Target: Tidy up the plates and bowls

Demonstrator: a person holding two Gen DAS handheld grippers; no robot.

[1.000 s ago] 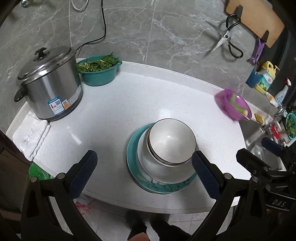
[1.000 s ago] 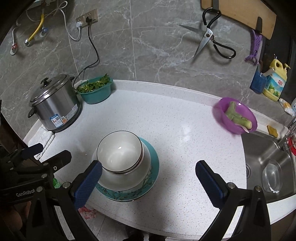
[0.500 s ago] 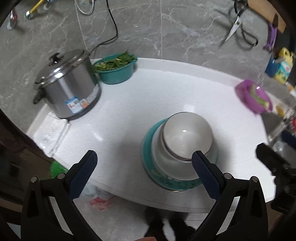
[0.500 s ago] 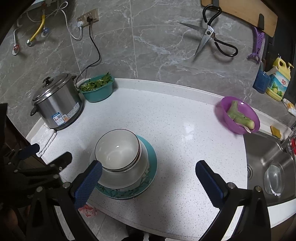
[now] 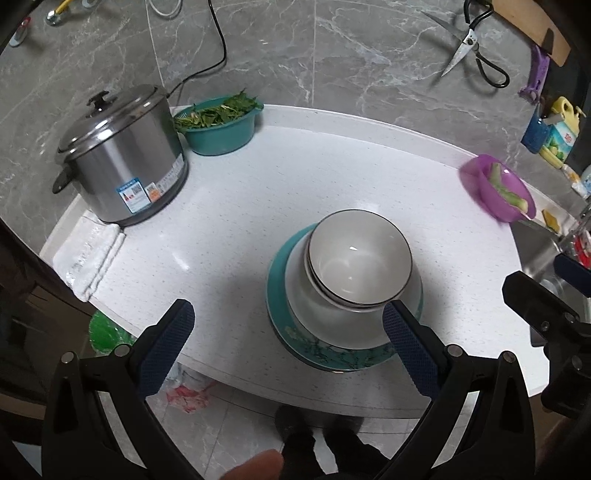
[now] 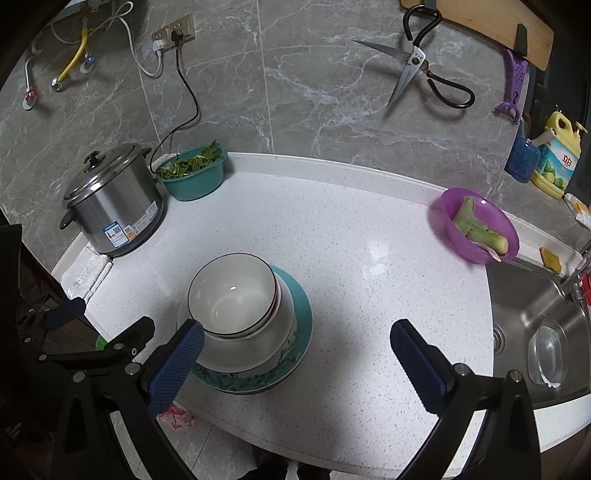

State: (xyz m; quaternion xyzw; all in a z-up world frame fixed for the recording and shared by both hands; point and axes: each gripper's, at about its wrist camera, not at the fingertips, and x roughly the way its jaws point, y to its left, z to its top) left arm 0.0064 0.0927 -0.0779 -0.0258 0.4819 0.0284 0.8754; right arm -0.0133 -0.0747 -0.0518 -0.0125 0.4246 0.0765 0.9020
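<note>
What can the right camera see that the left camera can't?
Only the right wrist view shows the wall socket with its plugs, the yellow hose and the sink with a clear container. Only the left wrist view shows the whole folded white towel and a green thing under the counter. Both show the stacked bowls on the teal plate, the steel pot, the bowl of greens, the purple bowl and the scissors.

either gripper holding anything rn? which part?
Nothing held. Left gripper and right gripper are both open and empty, above the counter edge near the stacked bowls on the teal plate.
</note>
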